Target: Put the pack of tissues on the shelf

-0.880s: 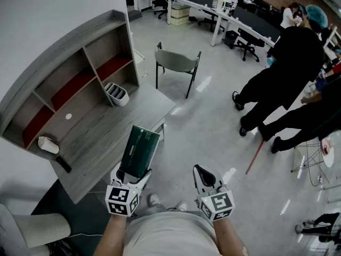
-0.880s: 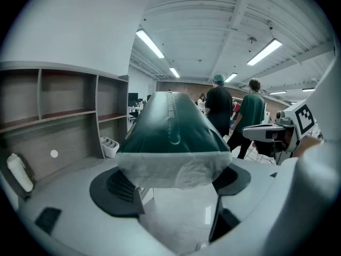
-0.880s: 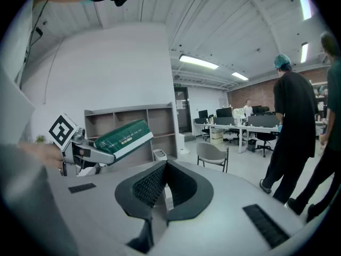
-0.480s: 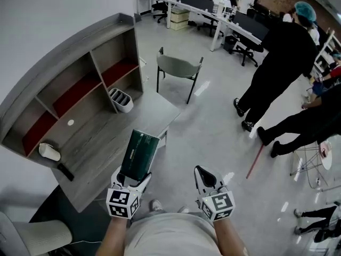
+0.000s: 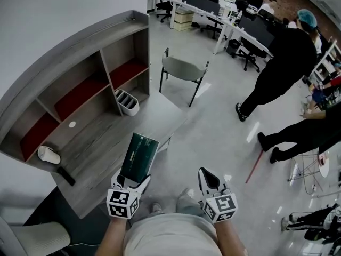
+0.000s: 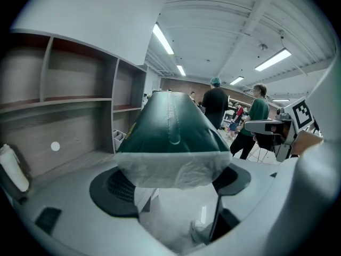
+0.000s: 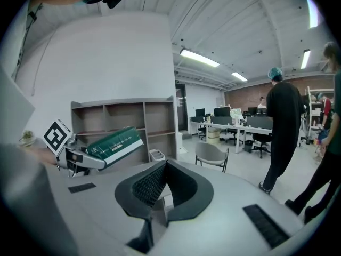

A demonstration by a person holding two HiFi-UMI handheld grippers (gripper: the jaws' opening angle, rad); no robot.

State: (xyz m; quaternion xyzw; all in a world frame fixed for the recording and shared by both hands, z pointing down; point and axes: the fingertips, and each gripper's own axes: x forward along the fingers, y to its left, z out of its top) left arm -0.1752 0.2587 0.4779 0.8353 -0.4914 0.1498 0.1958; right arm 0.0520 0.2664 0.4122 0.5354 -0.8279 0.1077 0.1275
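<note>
The grey shelf unit fills the upper left of the head view, with three red-floored bays in its upper tier, and it stands on a grey desk that runs down toward the lower left. Two people in dark clothes stand at the right edge; the nearer-to-centre one wears a teal cap. One grey chair sits at upper centre, beyond the desk's far corner.

Two bare forearms come up from the bottom edge, side by side, one gripper on each. The left gripper, at lower centre-left, points up-frame toward the shelf unit, its jaws spread wide and pressed against the two sides of the near end of the one pack of tissues. That pack (dark green, with a pale clear end) is held in the air over the desk's front edge, tilted upward and not on any shelf; in the left gripper view it stands squarely between the jaws. The right gripper, at lower centre-right, hangs over the bare floor, its jaws pressed together with nothing between them.

On the desk lie one white divided holder, one white roll and one flat black object.
</note>
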